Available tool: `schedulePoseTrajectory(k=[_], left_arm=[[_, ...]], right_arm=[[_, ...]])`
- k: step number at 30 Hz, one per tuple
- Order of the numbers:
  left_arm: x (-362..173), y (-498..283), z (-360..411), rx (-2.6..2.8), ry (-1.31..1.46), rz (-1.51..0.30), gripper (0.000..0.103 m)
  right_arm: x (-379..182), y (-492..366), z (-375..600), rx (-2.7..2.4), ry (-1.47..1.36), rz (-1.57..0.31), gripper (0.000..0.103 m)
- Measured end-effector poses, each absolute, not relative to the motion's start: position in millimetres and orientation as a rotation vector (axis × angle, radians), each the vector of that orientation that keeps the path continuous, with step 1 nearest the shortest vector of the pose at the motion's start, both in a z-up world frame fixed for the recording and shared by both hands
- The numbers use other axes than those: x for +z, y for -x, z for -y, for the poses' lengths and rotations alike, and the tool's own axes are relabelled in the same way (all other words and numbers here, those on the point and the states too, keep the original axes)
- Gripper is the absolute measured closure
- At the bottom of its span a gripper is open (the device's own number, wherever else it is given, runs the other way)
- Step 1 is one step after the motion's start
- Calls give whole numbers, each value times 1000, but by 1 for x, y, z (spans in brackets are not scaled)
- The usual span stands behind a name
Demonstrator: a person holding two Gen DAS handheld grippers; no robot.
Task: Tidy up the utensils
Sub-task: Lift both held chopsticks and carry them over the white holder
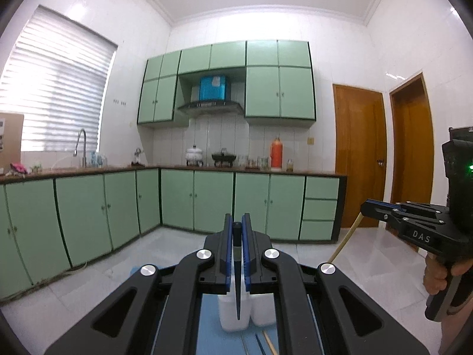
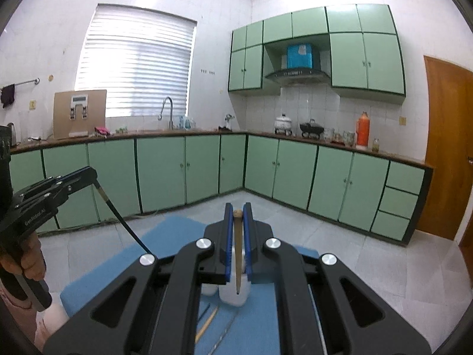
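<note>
My left gripper (image 1: 237,222) is shut on a black chopstick (image 1: 237,269) that hangs point down over two white holder cups (image 1: 233,315) on the blue mat (image 1: 212,337). My right gripper (image 2: 238,211) is shut on a light wooden chopstick (image 2: 238,254), its tip over a white holder cup (image 2: 235,295). The right gripper (image 1: 366,207) with its wooden chopstick (image 1: 344,241) shows at the right in the left wrist view. The left gripper (image 2: 93,174) with its black chopstick (image 2: 124,222) shows at the left in the right wrist view.
More chopsticks (image 1: 266,344) lie on the mat in front of the cups; they also show in the right wrist view (image 2: 207,321). Green kitchen cabinets (image 2: 207,165) and a counter run along the far walls. Wooden doors (image 1: 359,153) stand at the right.
</note>
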State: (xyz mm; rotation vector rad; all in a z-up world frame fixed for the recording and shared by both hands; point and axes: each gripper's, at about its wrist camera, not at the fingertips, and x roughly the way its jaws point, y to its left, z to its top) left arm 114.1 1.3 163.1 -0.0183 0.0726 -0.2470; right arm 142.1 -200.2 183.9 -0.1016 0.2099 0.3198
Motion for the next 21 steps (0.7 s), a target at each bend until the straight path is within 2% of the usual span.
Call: schedulePoseTrajectory(k=[8, 21], left_arm=[[183, -177, 14, -234, 9, -47, 97], [129, -282, 30, -226, 21, -217, 97]], right_arm=[[200, -195, 191, 325, 107, -219, 97], [137, -287, 180, 334, 49, -380, 97]])
